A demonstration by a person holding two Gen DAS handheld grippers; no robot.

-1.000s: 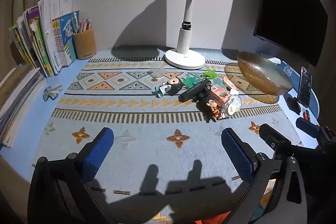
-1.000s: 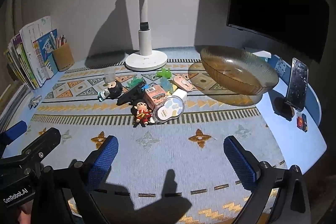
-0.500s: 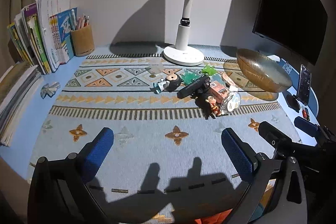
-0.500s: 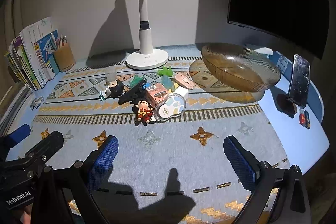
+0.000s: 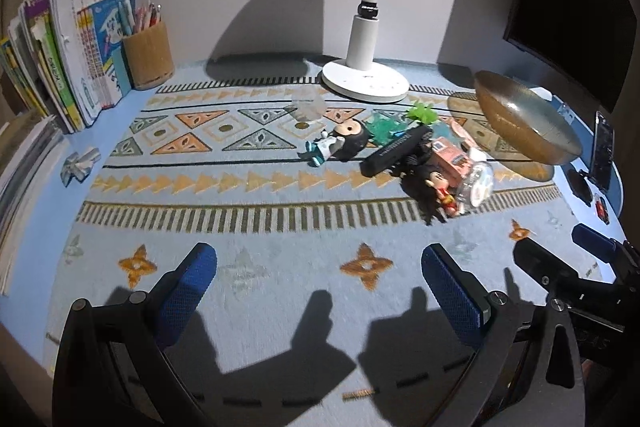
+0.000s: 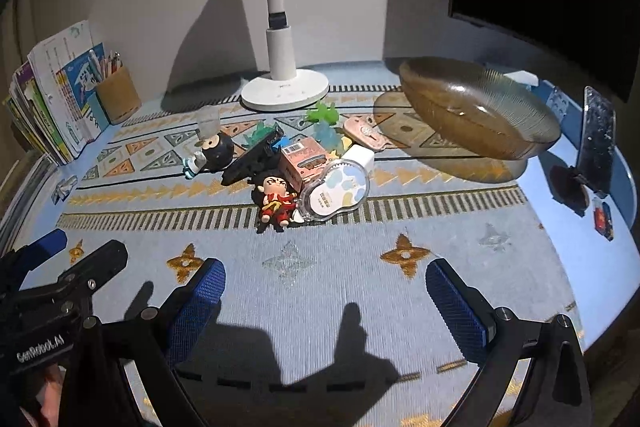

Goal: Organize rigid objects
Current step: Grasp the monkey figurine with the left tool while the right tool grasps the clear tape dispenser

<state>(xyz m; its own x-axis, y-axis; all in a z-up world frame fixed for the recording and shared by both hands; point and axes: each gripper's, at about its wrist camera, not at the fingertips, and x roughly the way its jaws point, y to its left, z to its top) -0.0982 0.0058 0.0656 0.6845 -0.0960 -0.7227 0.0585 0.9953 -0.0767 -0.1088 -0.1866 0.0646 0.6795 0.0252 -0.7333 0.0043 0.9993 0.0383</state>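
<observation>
Ribbed amber glass bowl (image 6: 476,107) beside glossy figurine (image 6: 276,201).

On the rug (image 6: 320,267) there are two small figures: one in red clothes (image 6: 275,201) and one with a black round head (image 6: 216,151). I count one black bar-shaped object (image 6: 252,157), one pink box (image 6: 306,161), one correction tape (image 6: 336,193), one pink flat piece (image 6: 365,133) and one clear small cup (image 6: 209,123). The green and teal plastic pieces (image 6: 326,115) are about three, I cannot count them exactly. There is one amber bowl (image 6: 480,107), one lamp (image 6: 284,87), one pencil holder (image 6: 118,99) and one phone (image 6: 598,143).
</observation>
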